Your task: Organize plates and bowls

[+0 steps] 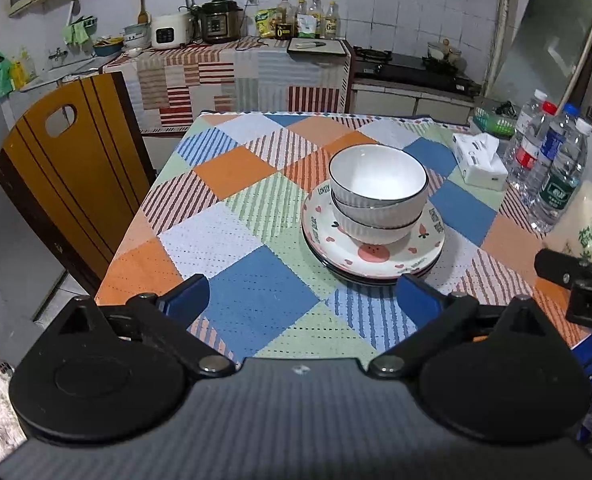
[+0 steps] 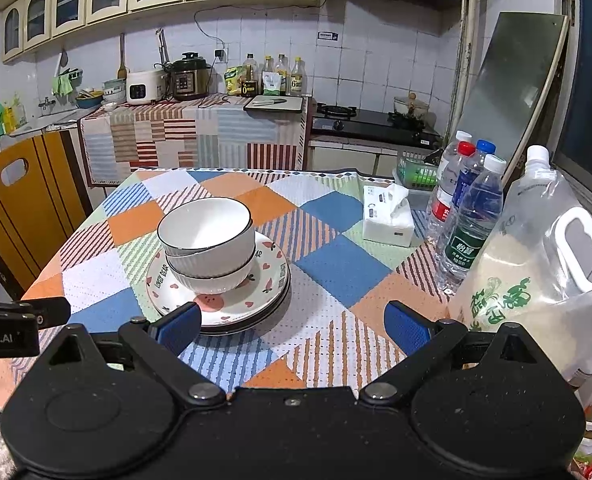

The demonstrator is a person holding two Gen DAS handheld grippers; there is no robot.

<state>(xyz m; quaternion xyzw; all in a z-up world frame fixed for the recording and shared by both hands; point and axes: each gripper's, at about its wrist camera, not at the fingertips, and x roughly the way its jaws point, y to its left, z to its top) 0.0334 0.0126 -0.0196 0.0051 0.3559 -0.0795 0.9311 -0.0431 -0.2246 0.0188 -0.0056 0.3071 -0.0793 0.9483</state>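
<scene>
Left gripper [image 1: 302, 294] fingers spread wide, empty, right gripper [image 2: 291, 326] fingers likewise spread, empty, both above the checkered surface [image 1: 239, 216], two nested white bowls [image 1: 378, 192] on stacked plates [image 1: 376, 258] just ahead, water bottles [image 2: 468, 216] to the right

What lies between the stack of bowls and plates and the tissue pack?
Only bare patchwork tablecloth separates the stacked bowls on the plates from the tissue pack; nothing stands in that stretch. The right wrist view shows it best.
</scene>
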